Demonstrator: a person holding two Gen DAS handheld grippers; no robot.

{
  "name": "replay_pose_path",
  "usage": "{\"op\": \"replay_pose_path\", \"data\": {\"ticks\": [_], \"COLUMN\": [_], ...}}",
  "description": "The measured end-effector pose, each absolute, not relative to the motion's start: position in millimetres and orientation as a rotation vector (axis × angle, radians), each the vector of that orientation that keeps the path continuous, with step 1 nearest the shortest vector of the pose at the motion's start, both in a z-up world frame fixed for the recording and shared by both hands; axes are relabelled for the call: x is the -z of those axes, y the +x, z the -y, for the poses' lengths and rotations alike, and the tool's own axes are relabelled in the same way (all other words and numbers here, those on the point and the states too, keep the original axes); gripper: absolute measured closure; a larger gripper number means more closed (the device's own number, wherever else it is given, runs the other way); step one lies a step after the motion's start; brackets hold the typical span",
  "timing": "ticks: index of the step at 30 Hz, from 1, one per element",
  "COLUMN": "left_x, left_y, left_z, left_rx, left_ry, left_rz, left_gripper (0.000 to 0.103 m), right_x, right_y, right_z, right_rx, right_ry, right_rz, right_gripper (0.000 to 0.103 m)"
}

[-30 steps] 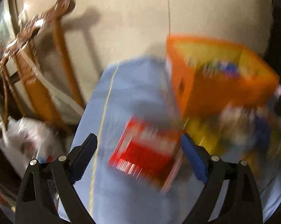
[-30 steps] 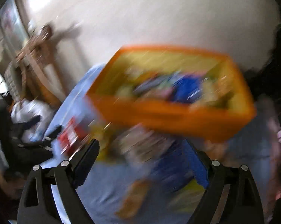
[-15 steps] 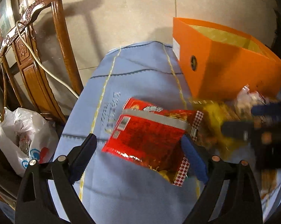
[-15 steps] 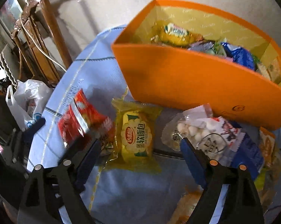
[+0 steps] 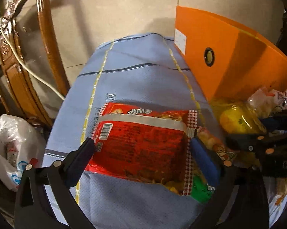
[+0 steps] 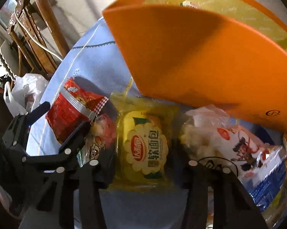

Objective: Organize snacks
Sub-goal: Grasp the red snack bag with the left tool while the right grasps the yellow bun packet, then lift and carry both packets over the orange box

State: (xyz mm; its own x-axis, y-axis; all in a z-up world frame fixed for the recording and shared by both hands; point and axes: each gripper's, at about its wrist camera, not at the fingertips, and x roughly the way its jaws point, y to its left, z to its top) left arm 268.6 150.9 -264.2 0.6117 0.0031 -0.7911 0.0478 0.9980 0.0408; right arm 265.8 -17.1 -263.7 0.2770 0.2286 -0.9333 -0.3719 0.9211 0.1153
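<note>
Far left, off the table edge: a white plastic bag [image 5: 8, 145] slumped on the floor, a carved wooden chair [image 5: 19, 61] behind it with a white cord [image 5: 38, 78] draped across its frame.

Blue tablecloth [image 5: 135, 80] with yellow stripes covers the table. On it, toward the left side, a red snack packet [image 5: 141, 143] lies flat, barcode side up. The left gripper [image 5: 142, 152] straddles it — jaws spread wide, one finger at each short edge of the packet, neither clearly pressing in. In the right wrist view the same packet [image 6: 70, 112] sits between those fingers [image 6: 74, 133].

Just right of the red packet, a small pink-and-clear wrapped snack [image 6: 101, 133] lies close against the left gripper's near finger. Next over, a yellow soft-bread packet [image 6: 145, 147] lies flat, label up, directly between the open jaws of the right gripper [image 6: 143, 169]; the fingers stand at either side, not closed on it.

Further right, a clear bag of pale round pieces with a white-and-blue label [image 6: 229, 143], partly tucked under the front of the orange box [image 6: 191, 57]. The box stands behind the loose snacks, yellow inside, a few wrappers just visible over its rim.
</note>
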Motion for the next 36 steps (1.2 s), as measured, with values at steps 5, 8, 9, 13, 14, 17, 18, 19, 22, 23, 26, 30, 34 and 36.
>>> {"op": "replay_pose_path", "data": {"ticks": [5, 8, 9, 13, 14, 17, 18, 19, 22, 23, 26, 30, 34, 36], "left_x": [262, 256, 255, 232, 226, 204, 197, 193, 174, 169, 156, 133, 112, 102], "left_y": [265, 254, 249, 219, 214, 201, 199, 198, 193, 191, 185, 184, 200, 210], "left_z": [-158, -165, -165, -154, -153, -147, -146, -145, -137, -134, -120, -98, -76, -63], "left_rx": [0.105, 0.153, 0.161, 0.211, 0.218, 0.238, 0.242, 0.241, 0.244, 0.246, 0.263, 0.29, 0.303, 0.311], "left_ry": [0.028, -0.03, -0.036, 0.002, -0.002, -0.007, -0.013, -0.013, -0.002, 0.005, 0.025, 0.047, 0.066, 0.064], "left_rz": [-0.919, -0.905, -0.898, -0.814, -0.798, -0.749, -0.736, -0.728, -0.697, -0.692, -0.675, -0.647, -0.63, -0.631], "left_gripper": [0.032, 0.032, 0.032, 0.032, 0.032, 0.032, 0.032, 0.032, 0.032, 0.032, 0.032, 0.032, 0.031, 0.031], "right_x": [258, 251, 248, 230, 224, 210, 204, 199, 180, 172, 147, 111, 82, 68], "right_y": [261, 257, 255, 240, 235, 226, 223, 221, 213, 210, 202, 192, 188, 191], "right_z": [25, 35, 38, 46, 48, 56, 59, 63, 80, 86, 102, 136, 168, 183], "right_rx": [-0.417, -0.419, -0.417, -0.442, -0.448, -0.451, -0.451, -0.45, -0.433, -0.426, -0.407, -0.374, -0.331, -0.311], "right_ry": [-0.127, -0.102, -0.094, -0.092, -0.095, -0.074, -0.066, -0.059, -0.037, -0.028, 0.001, 0.028, 0.04, 0.043], "right_rz": [-1.209, -1.19, -1.18, -1.121, -1.103, -1.077, -1.066, -1.061, -1.032, -1.018, -0.967, -0.906, -0.852, -0.834], "right_gripper": [0.062, 0.062, 0.062, 0.062, 0.063, 0.063, 0.063, 0.063, 0.063, 0.063, 0.063, 0.063, 0.062, 0.062]}}
